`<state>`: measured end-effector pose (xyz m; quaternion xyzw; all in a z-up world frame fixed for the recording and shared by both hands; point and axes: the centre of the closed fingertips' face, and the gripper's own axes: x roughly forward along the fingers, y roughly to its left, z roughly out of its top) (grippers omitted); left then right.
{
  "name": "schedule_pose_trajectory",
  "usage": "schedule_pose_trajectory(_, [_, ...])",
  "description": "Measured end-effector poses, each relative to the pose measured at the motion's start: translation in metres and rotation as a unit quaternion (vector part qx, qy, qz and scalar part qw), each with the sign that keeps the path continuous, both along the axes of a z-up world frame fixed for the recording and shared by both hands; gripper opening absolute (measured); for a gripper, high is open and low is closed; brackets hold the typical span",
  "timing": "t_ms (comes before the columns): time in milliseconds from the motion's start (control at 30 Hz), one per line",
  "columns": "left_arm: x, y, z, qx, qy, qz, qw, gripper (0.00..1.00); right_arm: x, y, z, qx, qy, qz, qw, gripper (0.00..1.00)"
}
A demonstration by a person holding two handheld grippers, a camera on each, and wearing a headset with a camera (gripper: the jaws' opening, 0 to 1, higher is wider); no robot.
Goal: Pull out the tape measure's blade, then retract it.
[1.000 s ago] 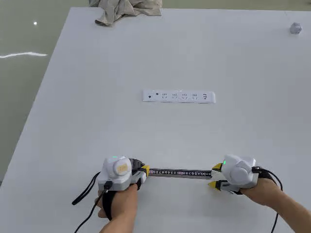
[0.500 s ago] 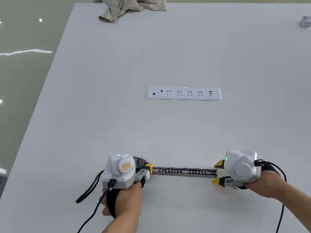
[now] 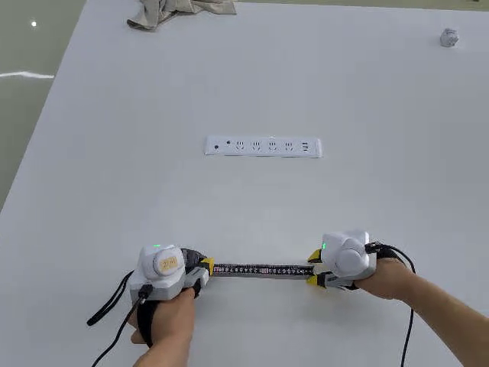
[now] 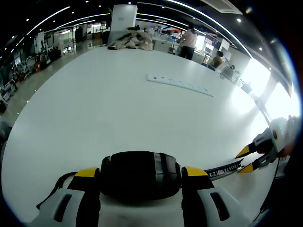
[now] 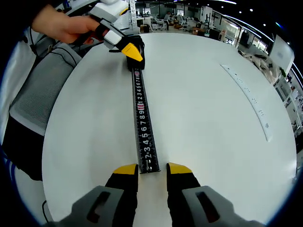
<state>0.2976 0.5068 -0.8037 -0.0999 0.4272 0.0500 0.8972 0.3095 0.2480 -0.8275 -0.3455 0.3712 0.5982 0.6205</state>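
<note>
Holding the blade drawn out between two claws; the pull-out step looks about done.
Left claw (image 4: 141,173) is clamped around the black tape measure case (image 4: 140,161), its jaws pressed to the case's sides. Blade (image 5: 142,118) runs from that case flat along the counter (image 5: 203,99) to the right claw (image 5: 151,169), with its tip between jaws set narrowly apart; whether they pinch it I cannot tell. Retraction likely comes next: ease the tip straight toward the case, left claw firm.

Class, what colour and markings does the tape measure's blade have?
The blade is black with white numerals, one in red; best in the right gripper view.
</note>
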Motion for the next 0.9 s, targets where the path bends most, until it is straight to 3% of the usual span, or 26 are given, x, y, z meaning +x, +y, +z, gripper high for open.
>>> schedule_pose_trajectory(500, [0.0006,0.0007,-0.0007,0.003,0.001,0.001,1.0000,0.67,-0.0021,0.0003,-0.0007,0.000,-0.002,0.004,1.0000,0.16])
schedule_pose_trajectory(900, [0.0004,0.0005,0.0006,0.009,-0.009,-0.003,0.9999,0.66,-0.0027,0.0005,0.0003,0.002,-0.003,0.001,1.0000,0.15])
